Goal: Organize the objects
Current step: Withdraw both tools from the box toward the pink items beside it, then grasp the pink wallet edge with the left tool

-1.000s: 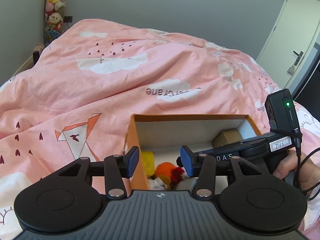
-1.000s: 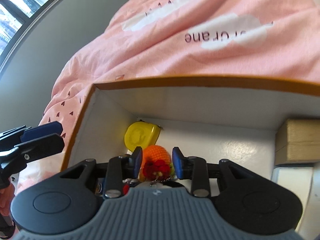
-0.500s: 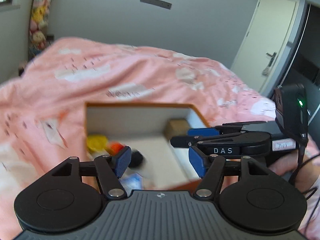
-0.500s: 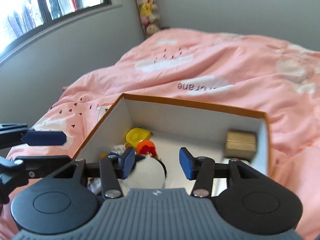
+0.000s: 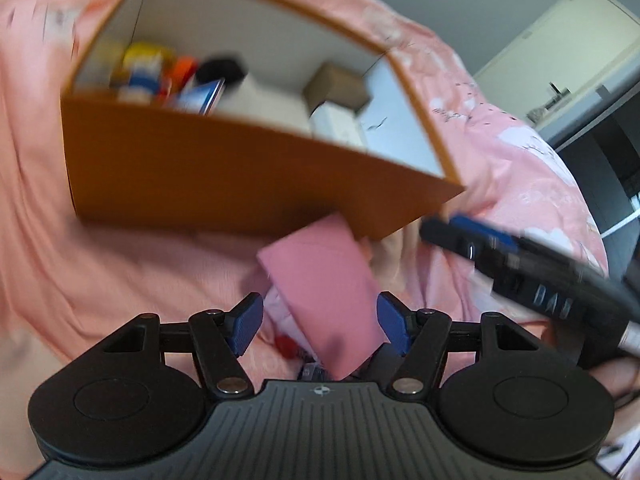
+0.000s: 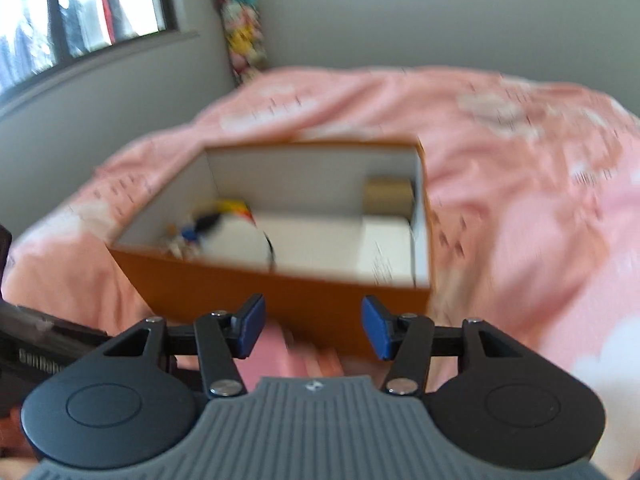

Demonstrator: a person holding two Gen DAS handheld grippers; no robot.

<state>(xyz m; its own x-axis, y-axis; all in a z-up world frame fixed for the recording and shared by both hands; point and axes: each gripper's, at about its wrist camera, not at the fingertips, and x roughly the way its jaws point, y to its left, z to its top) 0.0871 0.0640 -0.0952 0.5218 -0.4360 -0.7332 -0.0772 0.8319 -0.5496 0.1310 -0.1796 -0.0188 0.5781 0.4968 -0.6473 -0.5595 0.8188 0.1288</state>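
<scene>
Both tongs are spread apart, having just opened: left tongs (image 5: 320, 322) straddle a pink card (image 5: 324, 300) untouched; right tongs (image 6: 313, 327) are empty before the orange box (image 6: 256, 296).

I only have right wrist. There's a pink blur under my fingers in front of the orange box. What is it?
Observer: A flat pink rectangular item lying on the pink duvet, outside the orange box. What it is exactly I cannot tell.
Operator: Left gripper holding it?
Observer: No. The left gripper is open, the item between its blue pads but not pressed; its jaws have just been opening.
Operator: Anything else down there?
Observer: A small red thing beside the pink item, too blurred to name.
Operator: Where am I?
Observer: Your right gripper is just past the box's near right corner, open with nothing between its fingers.
</scene>
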